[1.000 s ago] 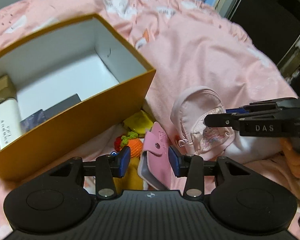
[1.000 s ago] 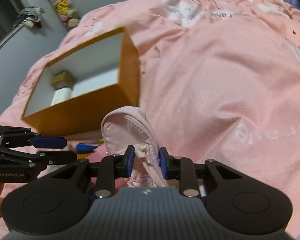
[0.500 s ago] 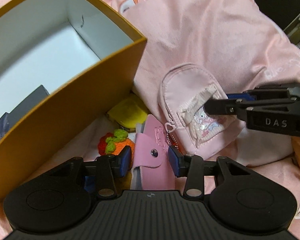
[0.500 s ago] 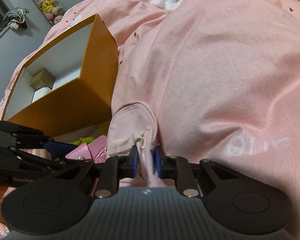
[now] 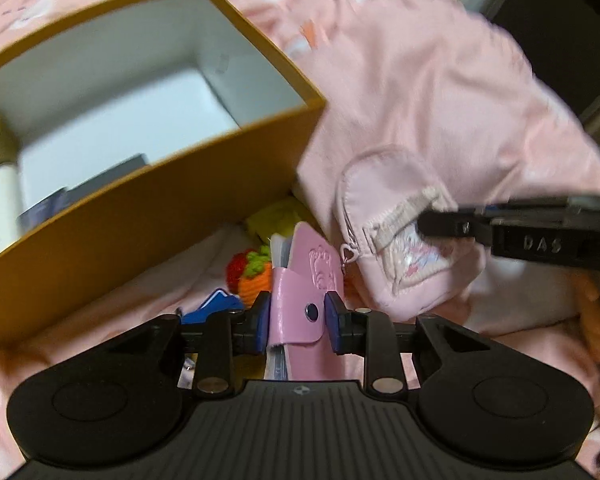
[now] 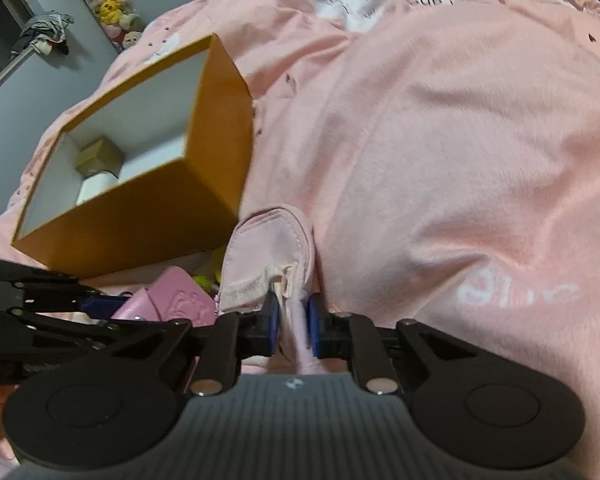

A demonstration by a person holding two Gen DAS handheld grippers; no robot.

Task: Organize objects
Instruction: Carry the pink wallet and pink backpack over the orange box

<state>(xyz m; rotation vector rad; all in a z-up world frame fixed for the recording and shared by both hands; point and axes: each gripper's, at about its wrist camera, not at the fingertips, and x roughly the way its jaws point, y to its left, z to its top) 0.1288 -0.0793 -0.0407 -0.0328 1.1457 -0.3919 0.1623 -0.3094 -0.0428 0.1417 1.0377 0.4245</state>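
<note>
Left gripper (image 5: 296,320) closing on the pink wallet (image 5: 300,292), pads at its sides, just in front of the orange box (image 5: 148,216). Right gripper (image 6: 293,330) clamped on the fabric of the small pink pouch (image 6: 268,256), beside the box on the pink blanket (image 6: 440,140). Best to squeeze squarely below the snap, lift straight up clear of the knitted toy (image 5: 252,272), then carry over the rim without tilting.
</note>
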